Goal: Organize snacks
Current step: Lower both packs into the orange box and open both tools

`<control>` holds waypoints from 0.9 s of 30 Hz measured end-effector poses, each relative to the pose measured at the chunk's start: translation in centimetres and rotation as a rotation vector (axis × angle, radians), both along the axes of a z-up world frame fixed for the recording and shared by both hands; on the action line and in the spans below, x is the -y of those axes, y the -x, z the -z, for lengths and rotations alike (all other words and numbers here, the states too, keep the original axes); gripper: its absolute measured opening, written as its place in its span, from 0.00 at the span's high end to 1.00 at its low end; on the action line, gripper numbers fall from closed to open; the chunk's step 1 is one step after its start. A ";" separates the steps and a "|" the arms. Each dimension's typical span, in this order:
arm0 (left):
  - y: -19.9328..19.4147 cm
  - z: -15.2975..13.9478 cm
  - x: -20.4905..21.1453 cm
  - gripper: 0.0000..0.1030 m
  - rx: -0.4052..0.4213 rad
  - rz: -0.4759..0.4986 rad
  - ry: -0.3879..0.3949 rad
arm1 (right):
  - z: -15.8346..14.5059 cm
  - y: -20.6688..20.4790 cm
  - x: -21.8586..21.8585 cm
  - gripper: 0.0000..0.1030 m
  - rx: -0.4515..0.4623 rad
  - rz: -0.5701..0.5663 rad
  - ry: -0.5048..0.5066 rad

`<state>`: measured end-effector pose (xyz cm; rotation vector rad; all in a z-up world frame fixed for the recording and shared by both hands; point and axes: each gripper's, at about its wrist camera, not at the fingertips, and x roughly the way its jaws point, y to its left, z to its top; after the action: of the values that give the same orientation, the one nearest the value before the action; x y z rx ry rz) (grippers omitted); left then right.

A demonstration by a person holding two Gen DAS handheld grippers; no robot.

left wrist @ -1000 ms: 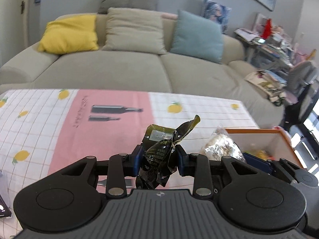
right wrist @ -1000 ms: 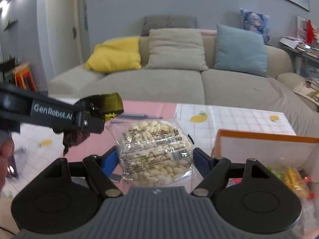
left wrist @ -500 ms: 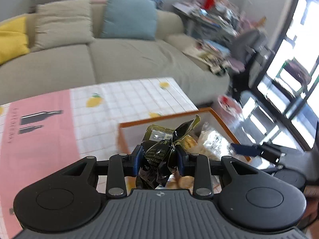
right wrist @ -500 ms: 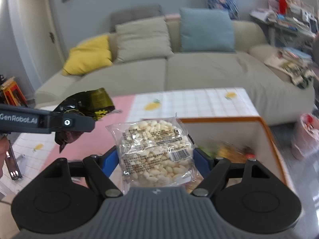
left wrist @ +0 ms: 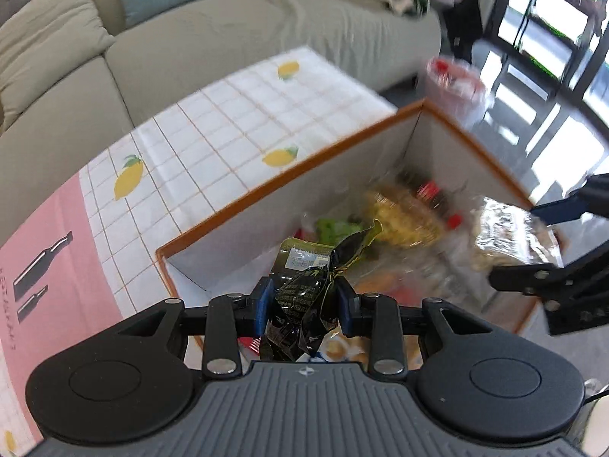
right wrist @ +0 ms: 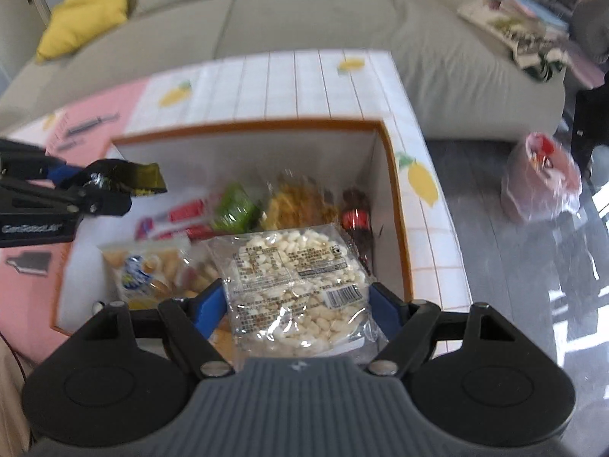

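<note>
We've swung both grippers off the tablecloth side & over the box since a sec ago; then the views faced the sofa w/ the box off to the right, now both look down into it.

Left gripper (left wrist: 302,304): jaws nearly closed, pinching a crumpled dark green snack wrapper (left wrist: 304,297), same hold as before. The wrapper hangs over the near-left part of the orange-rimmed box (left wrist: 289,182), above the contents, not yet in.

Right gripper (right wrist: 295,306): jaws fairly wide, blue pads pressed on both sides of a clear bag of puffed white snacks (right wrist: 293,285), grip unchanged. The bag sits over the box's near-right area, above other packs.

Already in the box: a green pack (right wrist: 234,209), a yellow crunchy-snack bag (right wrist: 300,202), a dark bottle w/ red label (right wrist: 356,213), a bag w/ blue print (right wrist: 144,274). Frames are blurry, so details are approx.

Our read: transport is basically done & both items are above the target. What's left is prob. lowering a bit & releasing each. Risk: the wrapper is light & may cling to the pads.
</note>
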<state>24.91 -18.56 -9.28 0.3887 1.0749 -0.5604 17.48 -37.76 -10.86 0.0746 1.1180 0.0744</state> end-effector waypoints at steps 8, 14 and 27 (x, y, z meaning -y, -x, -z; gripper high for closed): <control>-0.9 3.5 1.7 0.63 0.004 0.072 -0.148 | 3.5 -2.5 -0.2 0.25 -0.155 -0.039 0.001; -1.7 4.7 2.0 0.62 -0.018 0.078 -0.175 | 5.2 -3.7 0.1 0.25 -0.228 -0.026 -0.006; -1.1 2.1 1.4 0.35 0.003 0.079 -0.139 | 5.7 -4.1 -1.1 0.12 -0.294 -0.037 0.021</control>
<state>26.00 -19.97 -11.39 0.5557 1.1024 -0.5561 21.56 -36.68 -16.54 0.0468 1.4137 0.0863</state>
